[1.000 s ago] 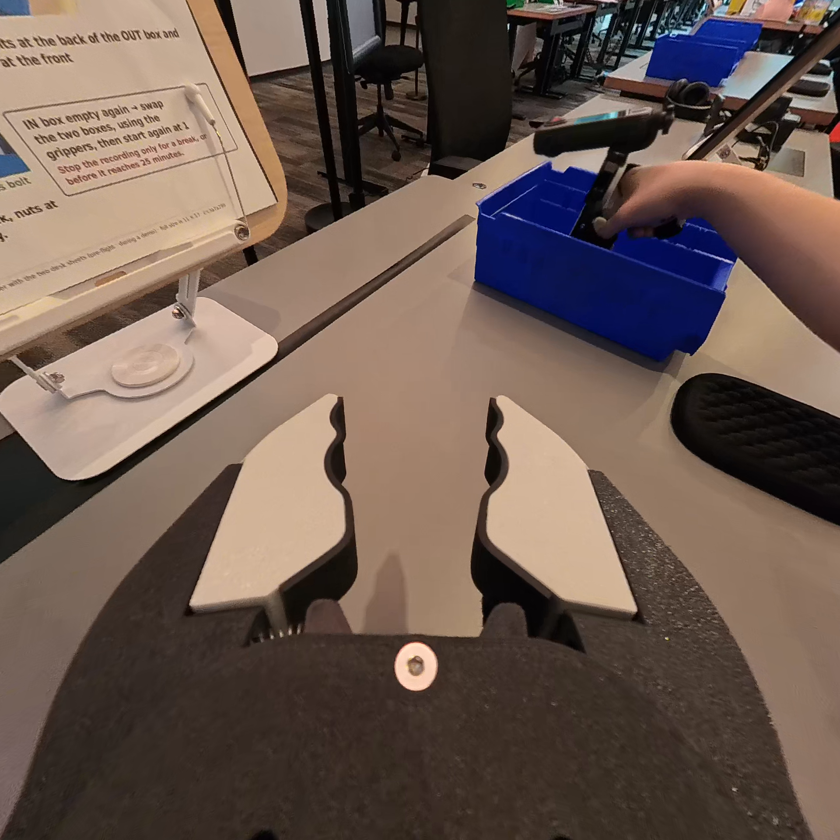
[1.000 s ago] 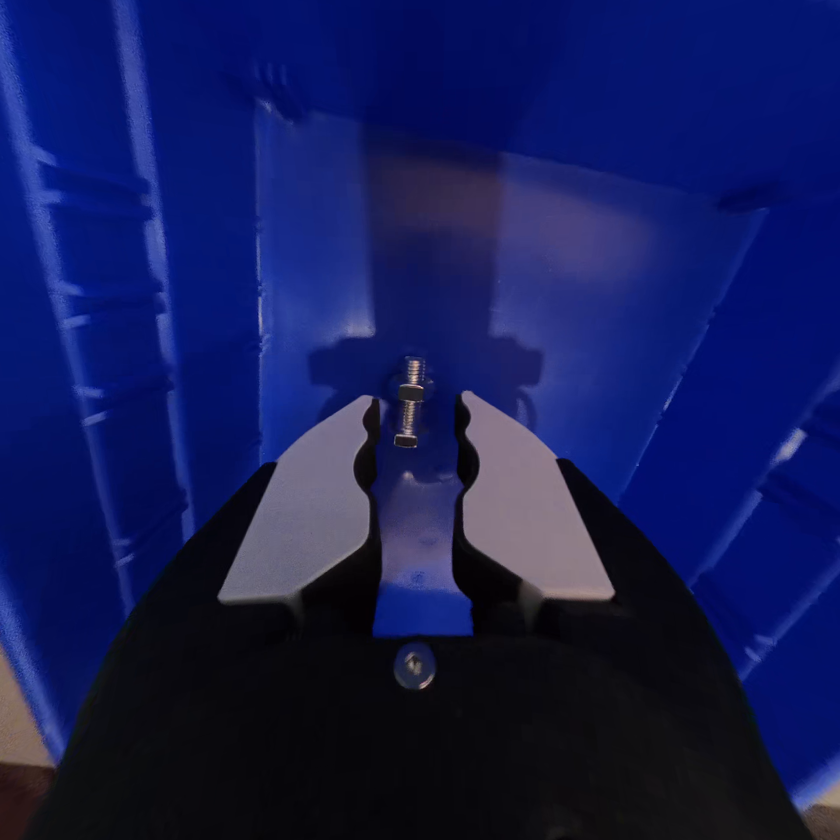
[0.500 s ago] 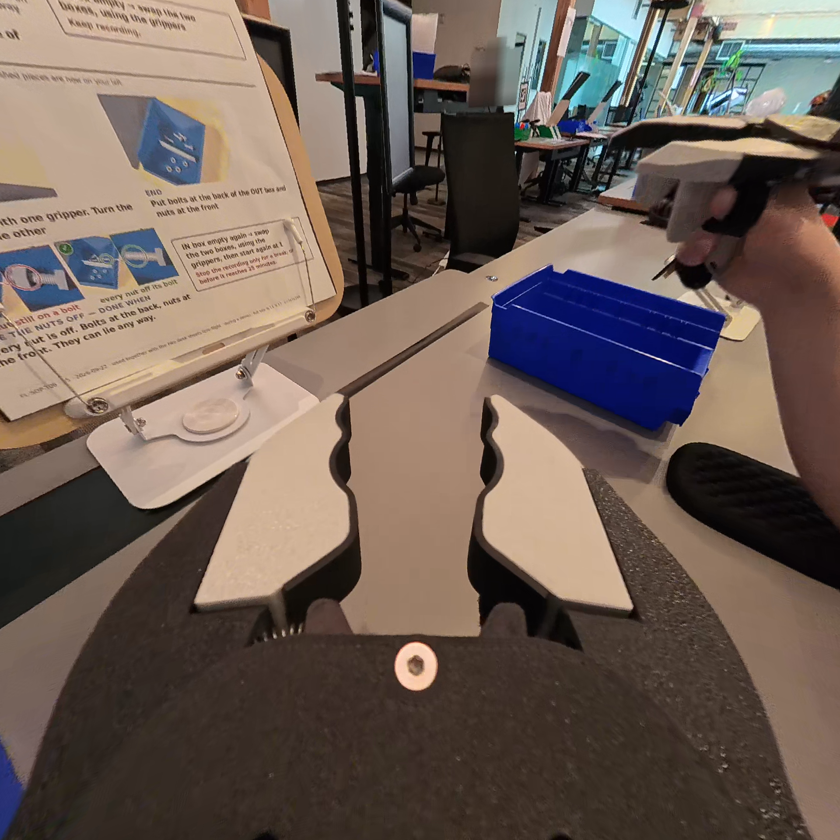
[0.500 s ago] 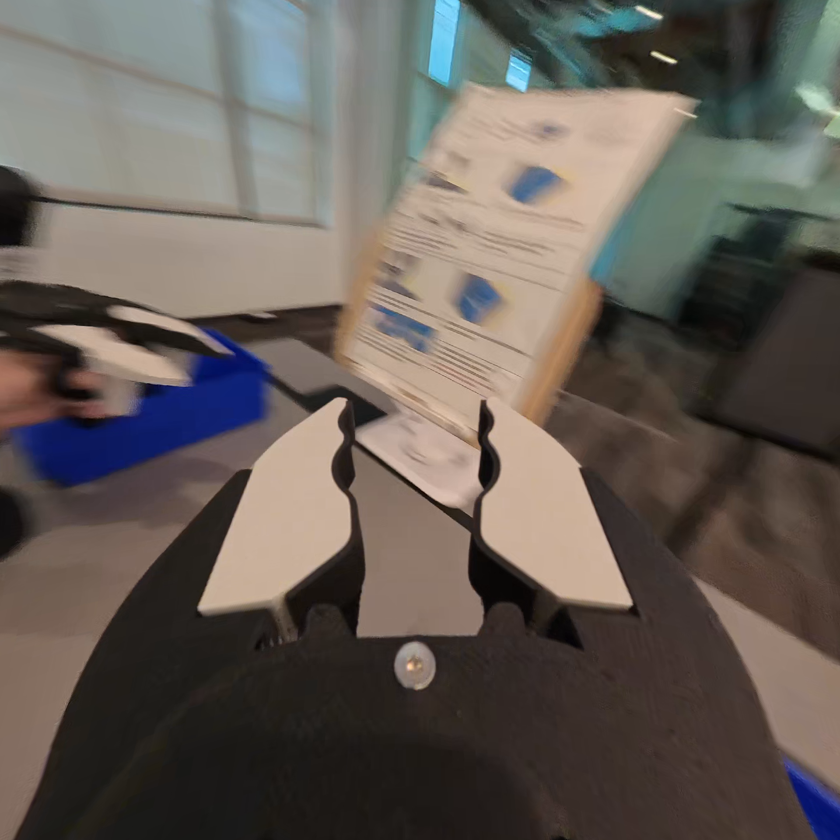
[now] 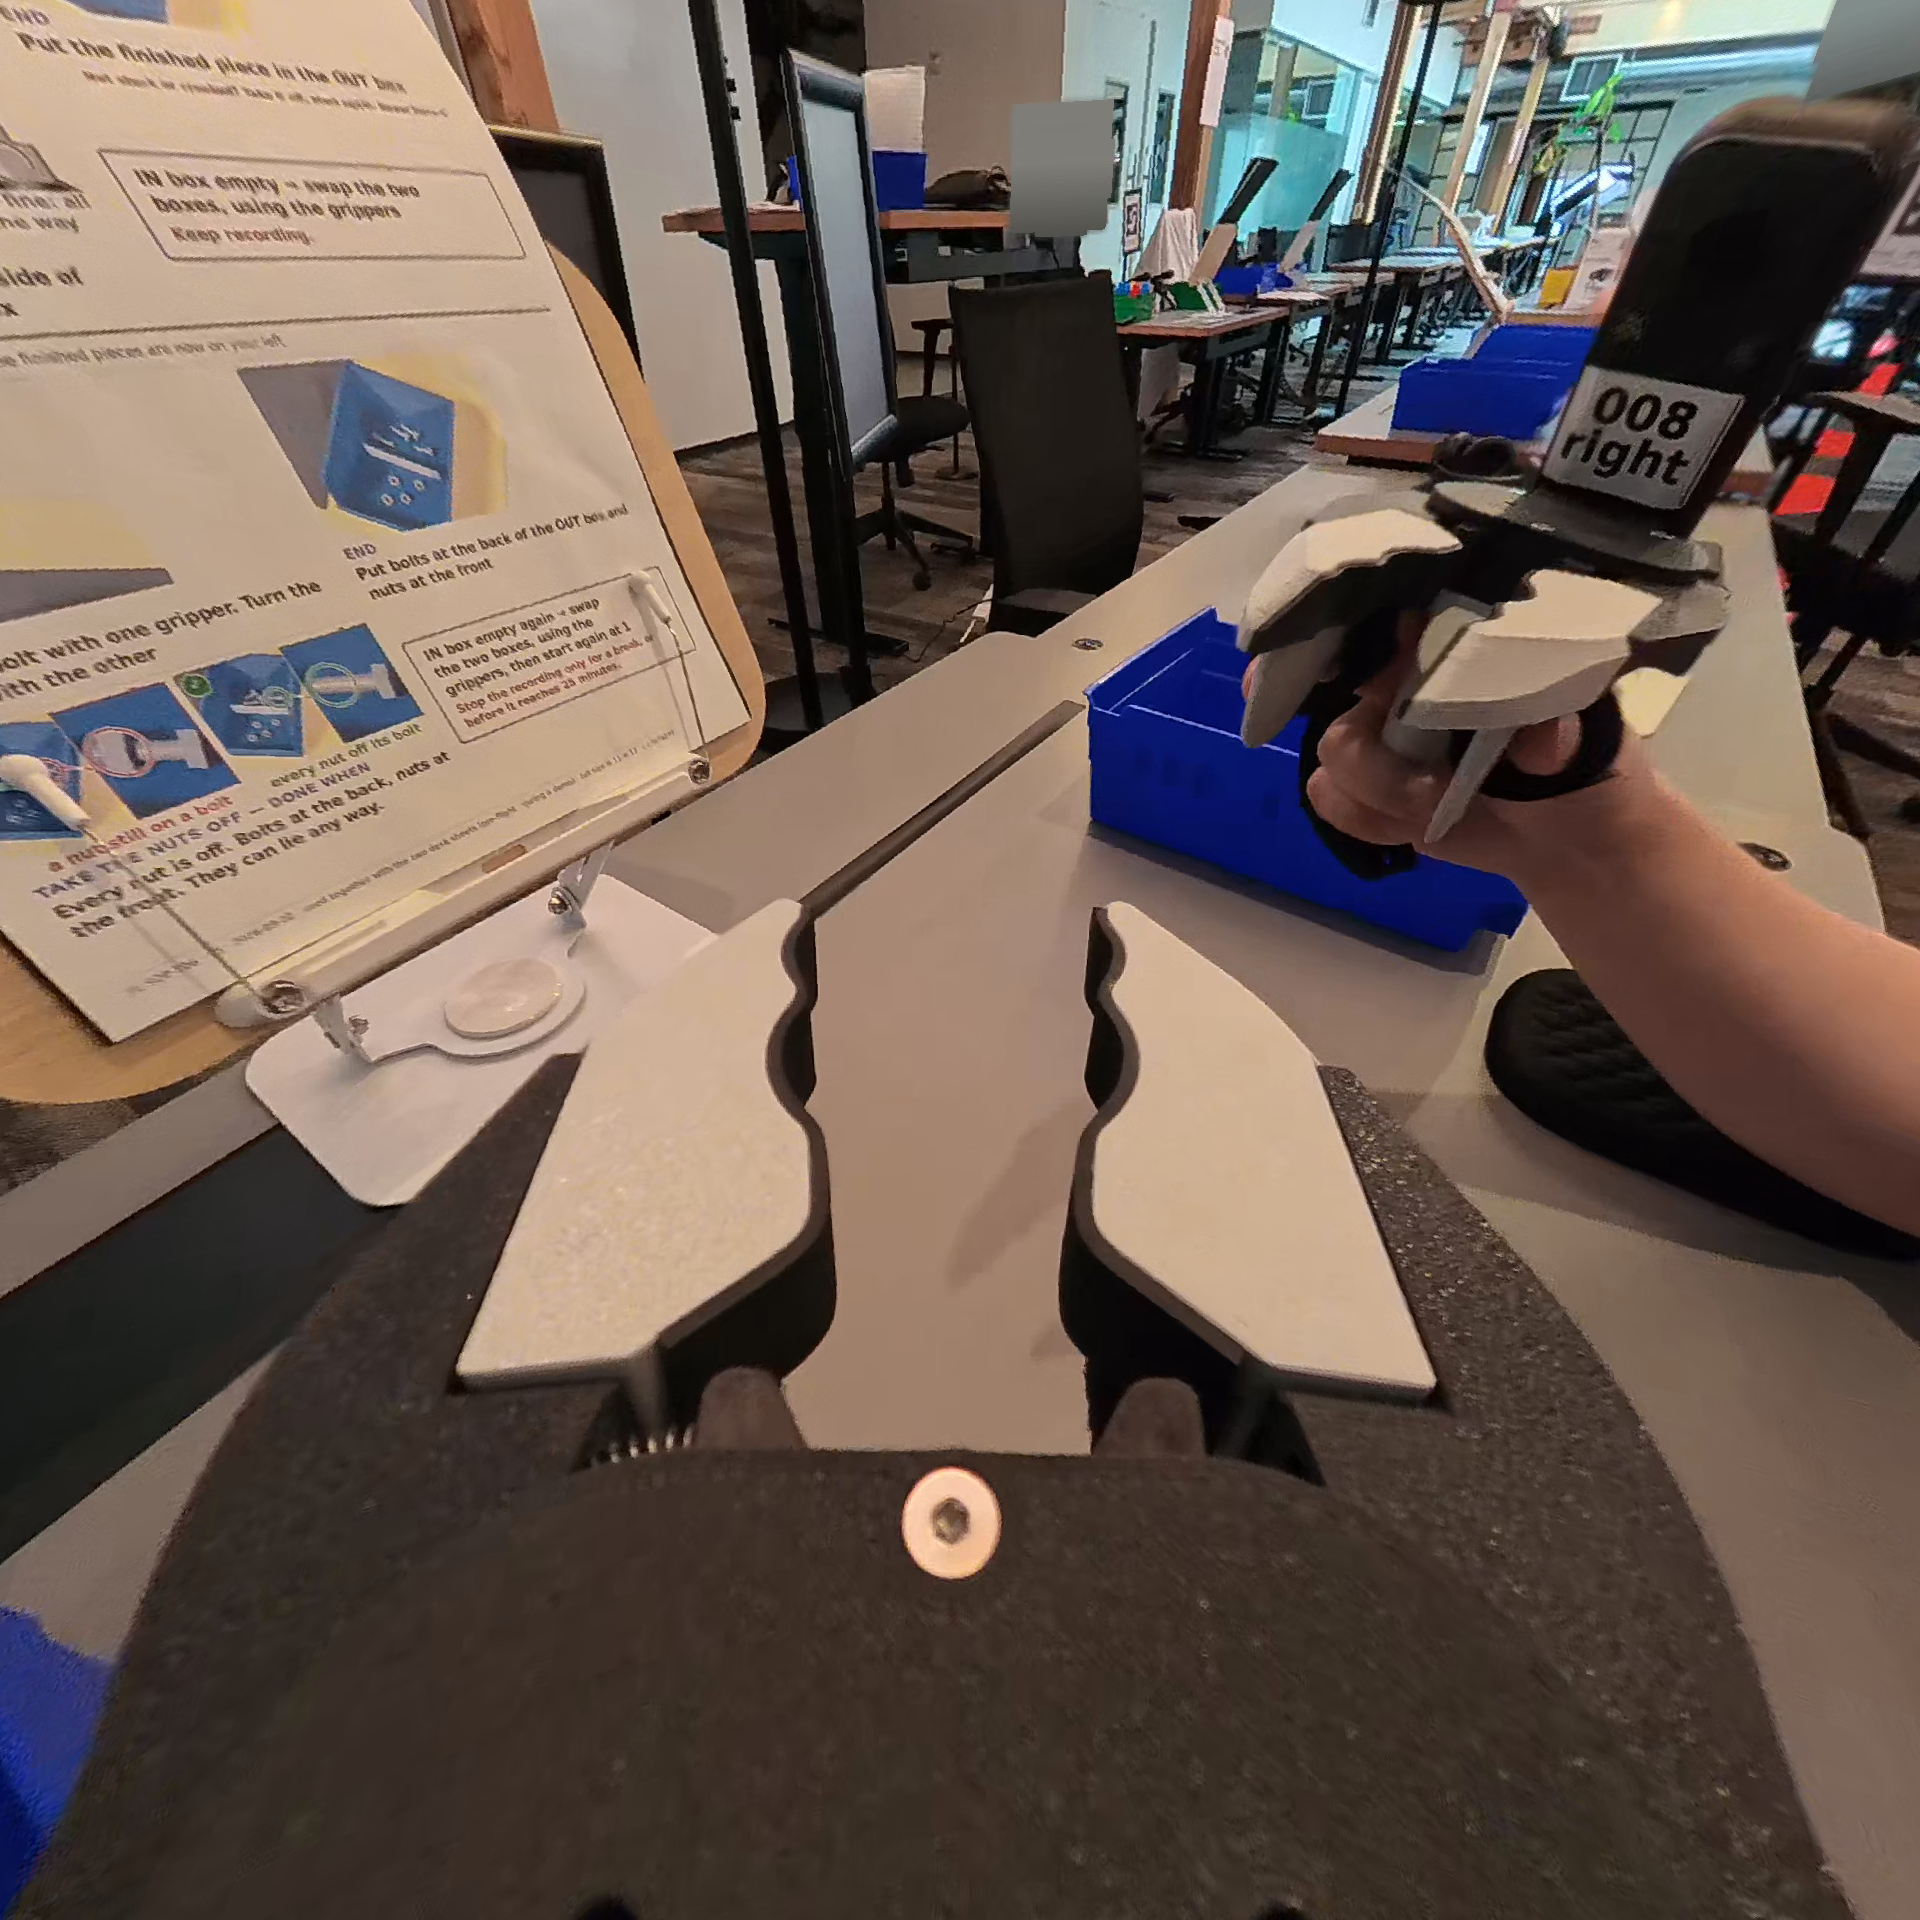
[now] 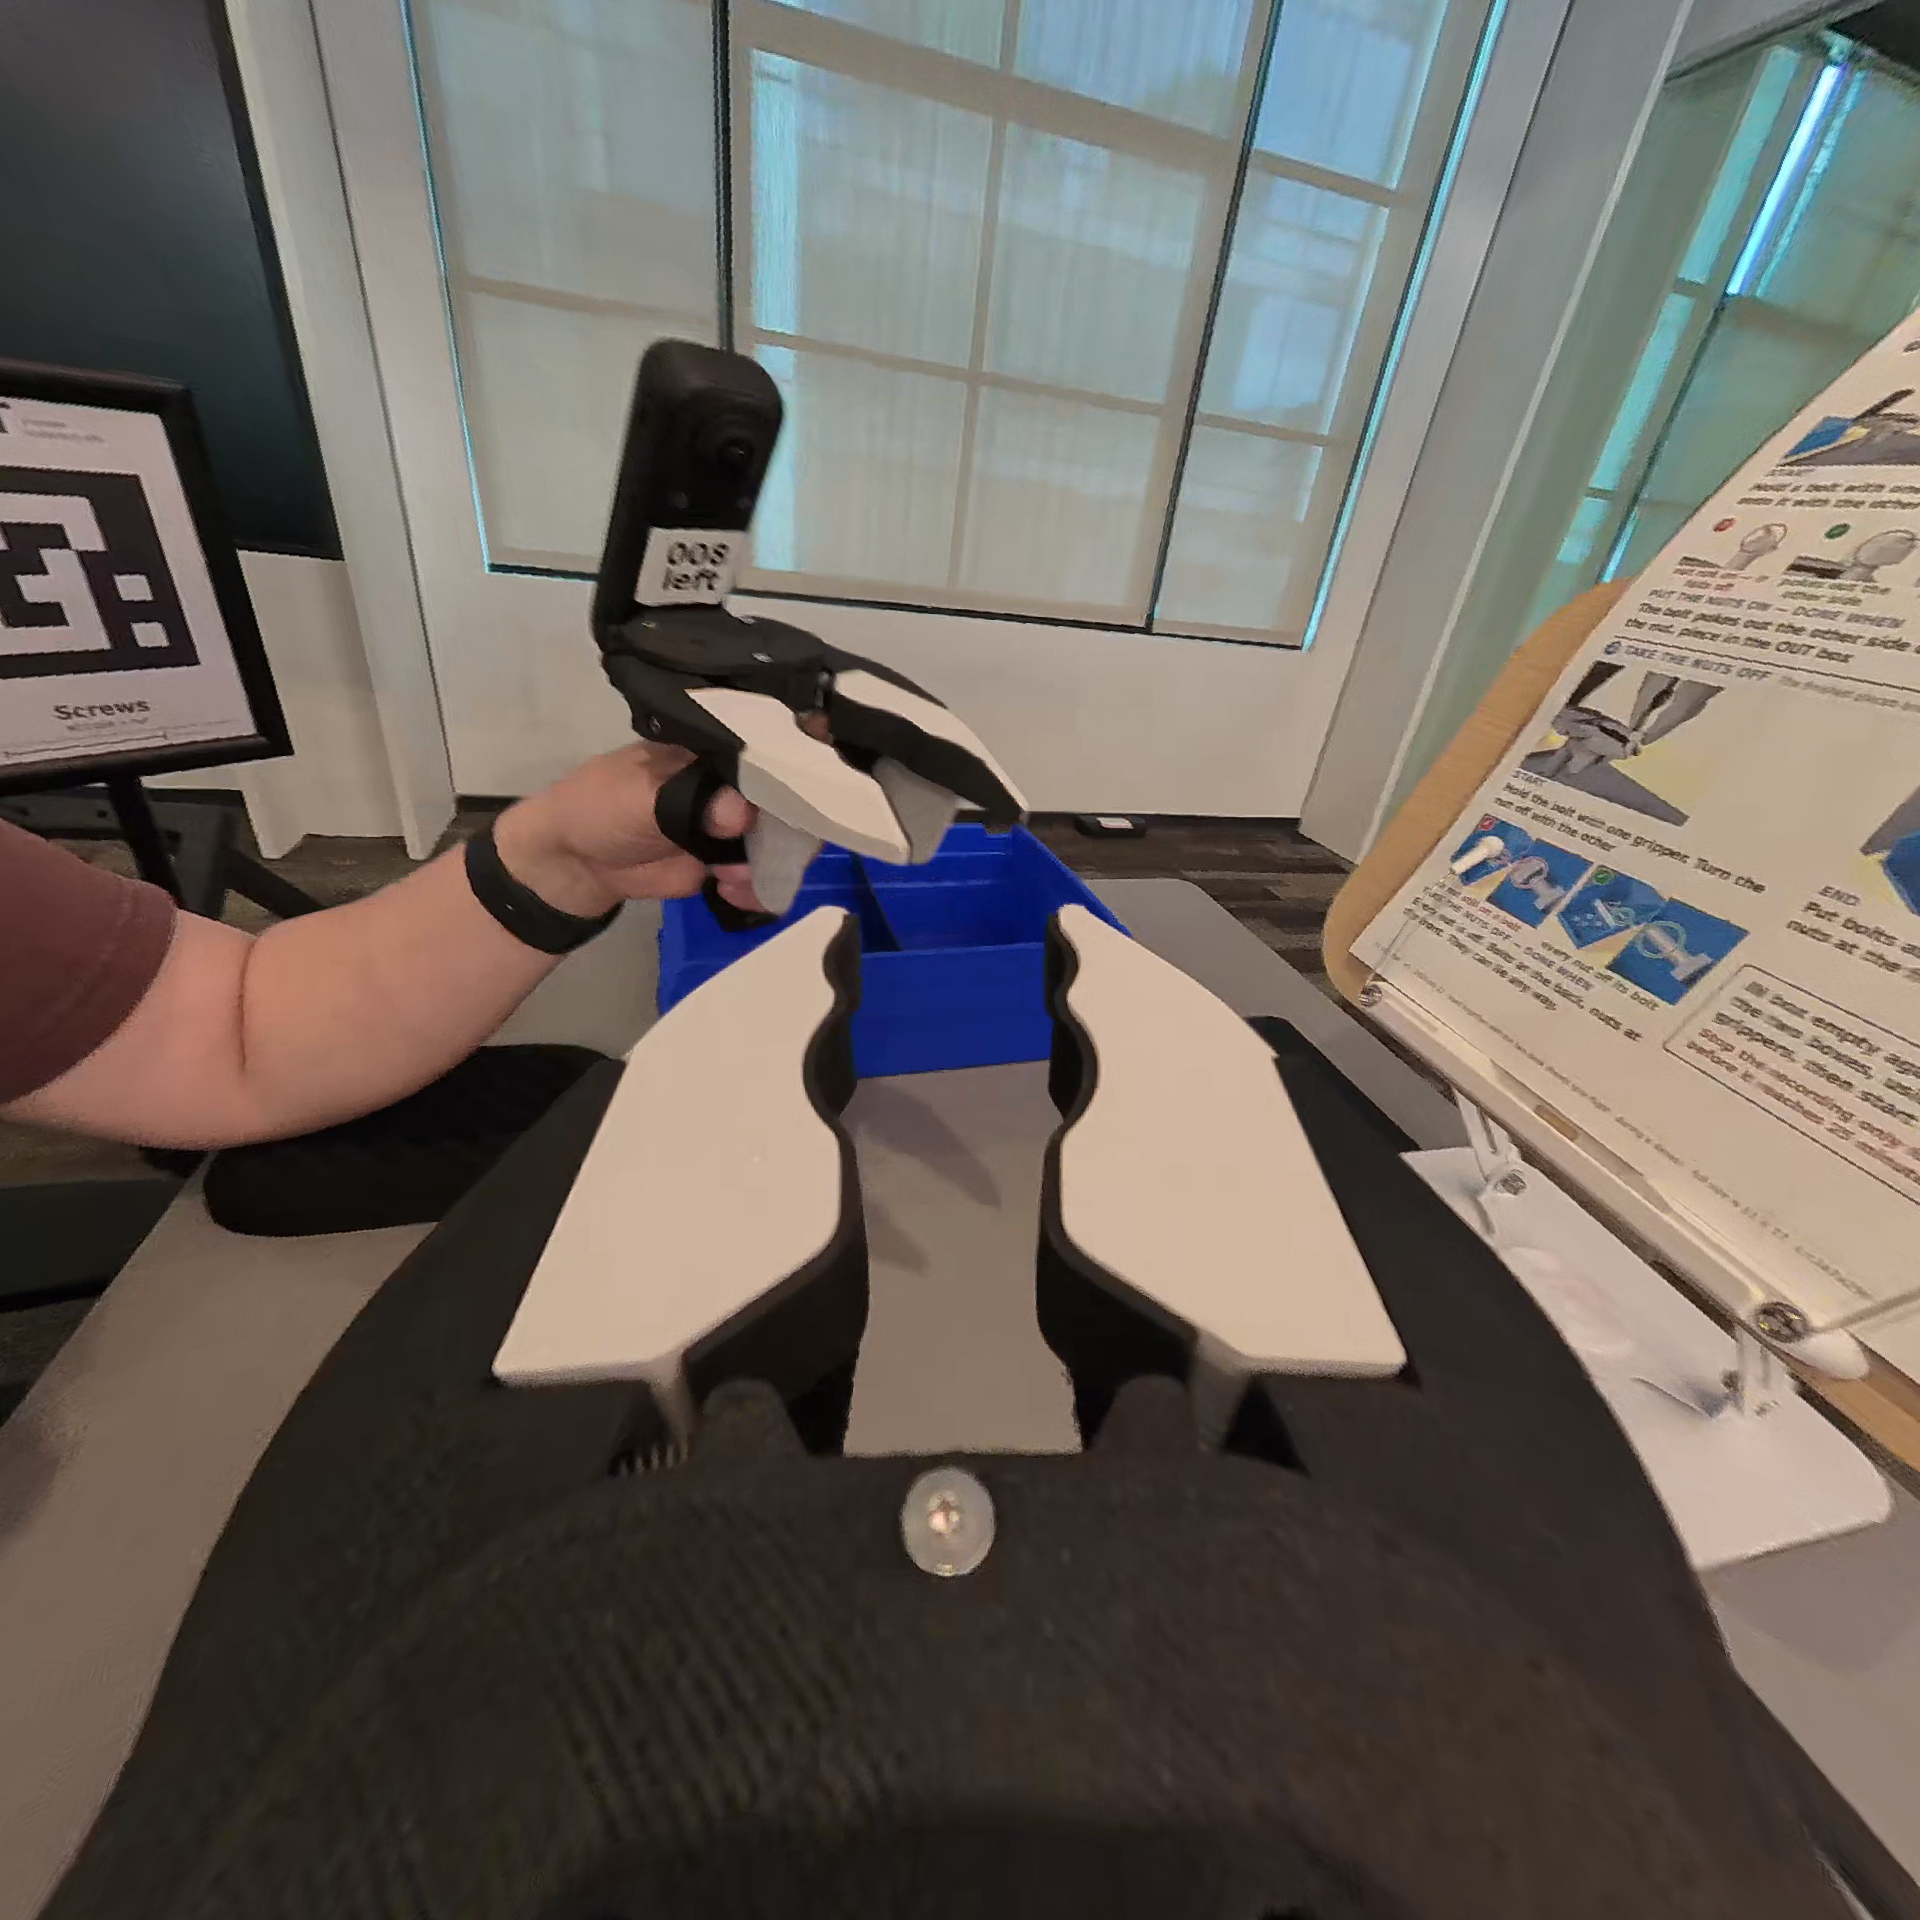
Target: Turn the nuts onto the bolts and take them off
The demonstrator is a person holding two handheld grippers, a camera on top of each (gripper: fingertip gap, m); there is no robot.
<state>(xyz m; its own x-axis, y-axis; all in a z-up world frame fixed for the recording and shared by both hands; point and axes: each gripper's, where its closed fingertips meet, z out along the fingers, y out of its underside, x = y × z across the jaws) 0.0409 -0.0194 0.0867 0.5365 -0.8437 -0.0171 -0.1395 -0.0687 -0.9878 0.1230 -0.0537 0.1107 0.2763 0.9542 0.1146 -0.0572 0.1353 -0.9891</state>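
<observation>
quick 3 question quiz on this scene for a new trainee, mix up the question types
1. True or false: the left gripper holds a bolt.
2. What colour is the box behind the right gripper in the left wrist view?
3. The instruction sheet rests on: A) a tilted stand, B) the floor, C) a chair.

Key
1. False: its jaws are open with nothing between them.
2. Blue.
3. A.
</observation>
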